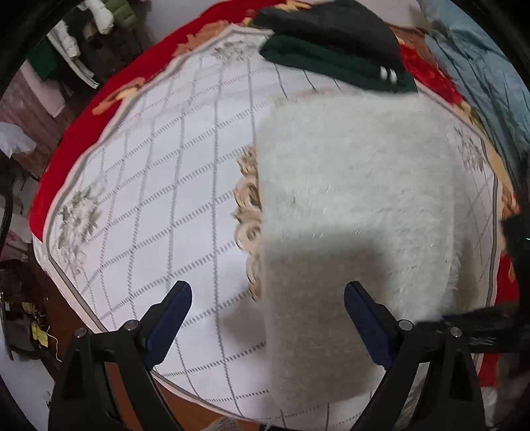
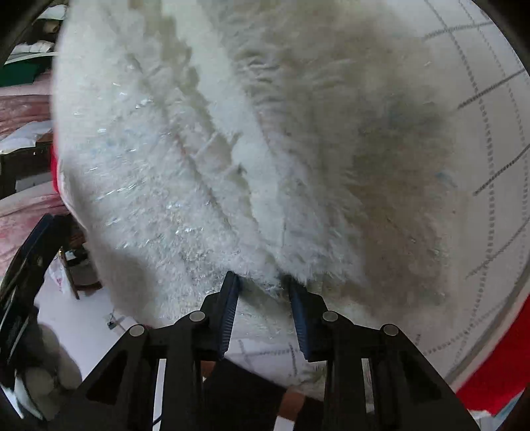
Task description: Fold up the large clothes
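A white fluffy garment [image 1: 357, 205] lies folded on the right half of a white checked bed cover [image 1: 159, 205]. My left gripper [image 1: 268, 288] hangs open above the garment's near left edge, with nothing between its blue pads [image 1: 169, 318]. In the right wrist view the same garment [image 2: 205, 159] fills the frame, blurred. My right gripper [image 2: 263, 286] has its fingertips sunk in the fur and is shut on a bunched edge of it. The left gripper's finger [image 2: 36, 252] shows at the left edge of that view.
Dark green and black folded clothes [image 1: 331, 49] lie at the far side of the bed. The cover has a red border [image 1: 82, 132]. A blue quilt [image 1: 480, 73] lies at the far right. Past the bed's left edge are hanging clothes [image 1: 99, 23] and floor clutter [image 2: 69, 272].
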Available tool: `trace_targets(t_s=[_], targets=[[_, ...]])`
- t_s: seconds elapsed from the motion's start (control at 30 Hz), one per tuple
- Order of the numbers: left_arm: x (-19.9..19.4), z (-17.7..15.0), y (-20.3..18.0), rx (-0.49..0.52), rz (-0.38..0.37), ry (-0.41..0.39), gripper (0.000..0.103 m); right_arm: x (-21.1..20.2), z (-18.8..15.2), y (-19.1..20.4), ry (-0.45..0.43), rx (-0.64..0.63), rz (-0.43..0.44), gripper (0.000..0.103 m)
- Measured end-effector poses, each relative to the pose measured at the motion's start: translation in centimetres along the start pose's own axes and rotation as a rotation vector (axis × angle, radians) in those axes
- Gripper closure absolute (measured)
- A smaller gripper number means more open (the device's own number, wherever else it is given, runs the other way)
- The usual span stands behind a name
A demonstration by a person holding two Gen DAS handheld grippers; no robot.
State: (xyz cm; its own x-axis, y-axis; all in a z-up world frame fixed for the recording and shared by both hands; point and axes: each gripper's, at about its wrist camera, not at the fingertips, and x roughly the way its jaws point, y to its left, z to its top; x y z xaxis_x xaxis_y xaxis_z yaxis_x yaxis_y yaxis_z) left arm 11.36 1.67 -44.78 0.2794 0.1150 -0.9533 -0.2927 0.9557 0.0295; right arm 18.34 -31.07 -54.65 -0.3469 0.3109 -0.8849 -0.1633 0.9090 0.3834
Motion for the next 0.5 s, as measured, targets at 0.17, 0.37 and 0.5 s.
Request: trace_targets(t_s=[0.17,0.37,0.5], targets=[[0.3,3.6,1.8,-0.085,0.031,-0.038,0.009,-7.8,0.9,1.5,-0.147,-0.025,0.003,0.07],[2.2,6.4,2.4,-0.158,0.057,-0.044,0.009,-5.8,7.1,5.0,-0.18,-0.131,-0.138,0.071],[2.5,5.9,2.9,-0.177,0.026,-0.012,0.009,-3.4,8.6,4.1,-0.137,-0.107,-0.138,0.068]])
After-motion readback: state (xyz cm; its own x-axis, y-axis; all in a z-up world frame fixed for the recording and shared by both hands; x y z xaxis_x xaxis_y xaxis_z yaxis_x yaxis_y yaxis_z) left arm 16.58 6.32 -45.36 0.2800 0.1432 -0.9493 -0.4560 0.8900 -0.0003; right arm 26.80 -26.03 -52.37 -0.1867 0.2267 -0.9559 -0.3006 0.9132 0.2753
